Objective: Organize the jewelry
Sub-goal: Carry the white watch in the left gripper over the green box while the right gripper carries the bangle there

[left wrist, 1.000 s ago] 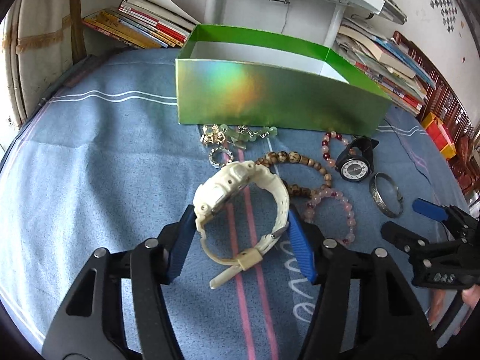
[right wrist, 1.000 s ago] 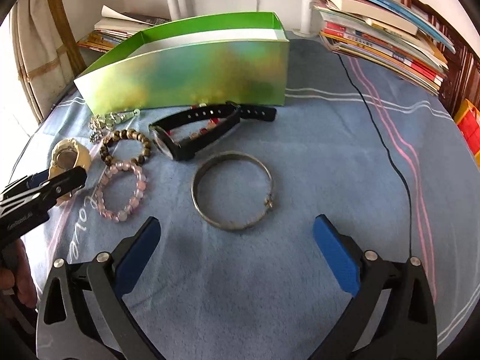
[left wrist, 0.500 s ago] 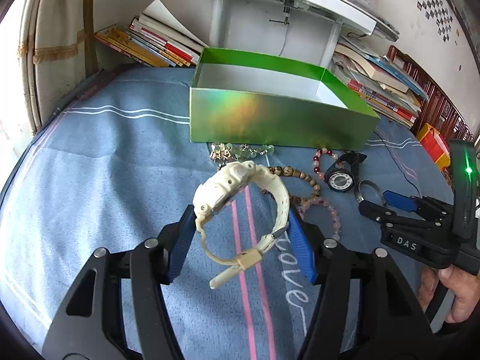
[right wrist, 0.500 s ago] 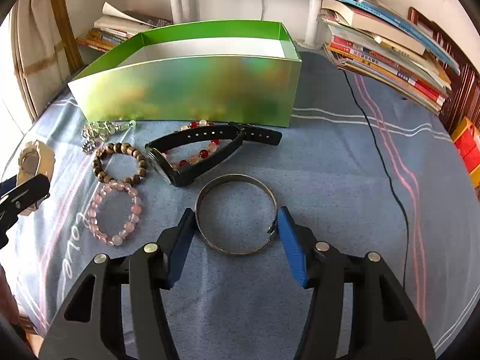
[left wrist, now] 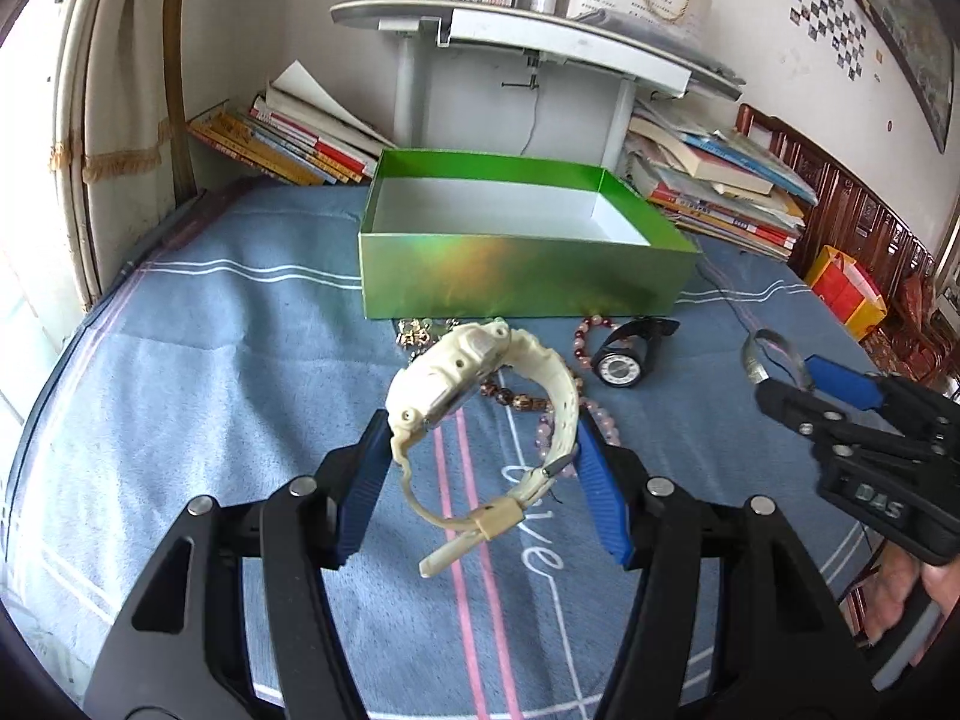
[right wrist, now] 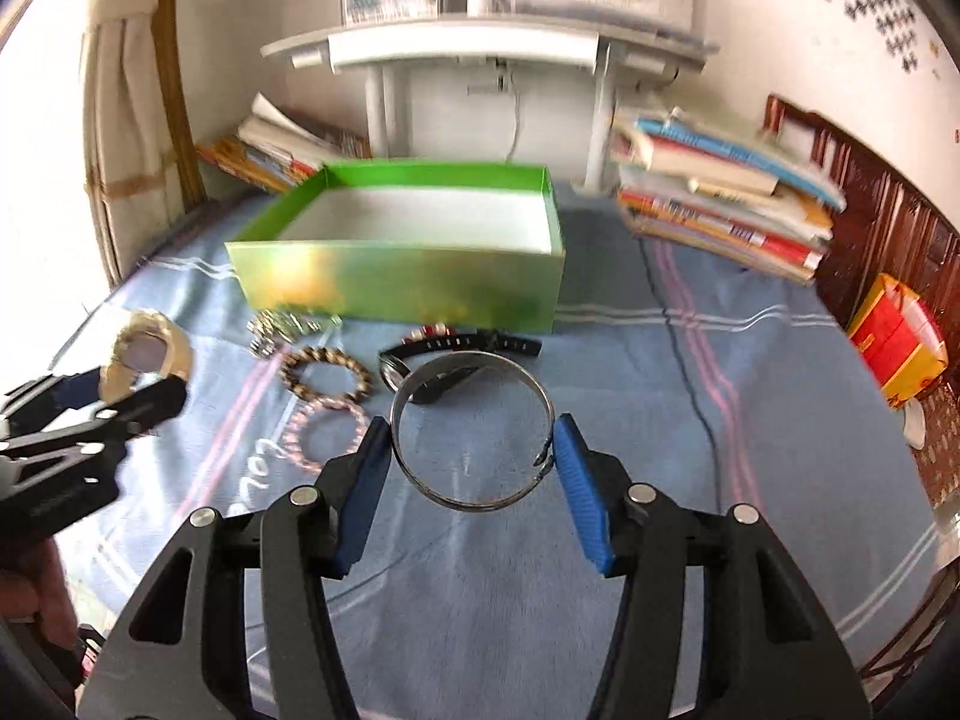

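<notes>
My left gripper [left wrist: 480, 474] is shut on a cream white watch [left wrist: 474, 384] and holds it above the blue cloth, in front of the open green box [left wrist: 522, 282]. My right gripper [right wrist: 474, 456] is shut on a silver bangle [right wrist: 474, 432] and holds it lifted; it also shows in the left wrist view [left wrist: 774, 354]. The green box [right wrist: 396, 282] stands empty behind. On the cloth lie a black watch [left wrist: 624, 360], a brown bead bracelet [right wrist: 327, 375], a pink bead bracelet [right wrist: 324, 435], a red bead bracelet [left wrist: 585, 333] and a small metal cluster [right wrist: 276, 327].
Book stacks lie at the back left [left wrist: 288, 138] and back right [left wrist: 720, 186]. A grey stand [left wrist: 516, 42] rises behind the box. A black cable [right wrist: 690, 372] runs across the cloth on the right. A red and yellow bag [right wrist: 900, 342] stands beyond the right edge.
My right gripper closed on the silver bangle and lifted it off the cloth. My left gripper has risen higher with the white watch, so the inside of the box shows.
</notes>
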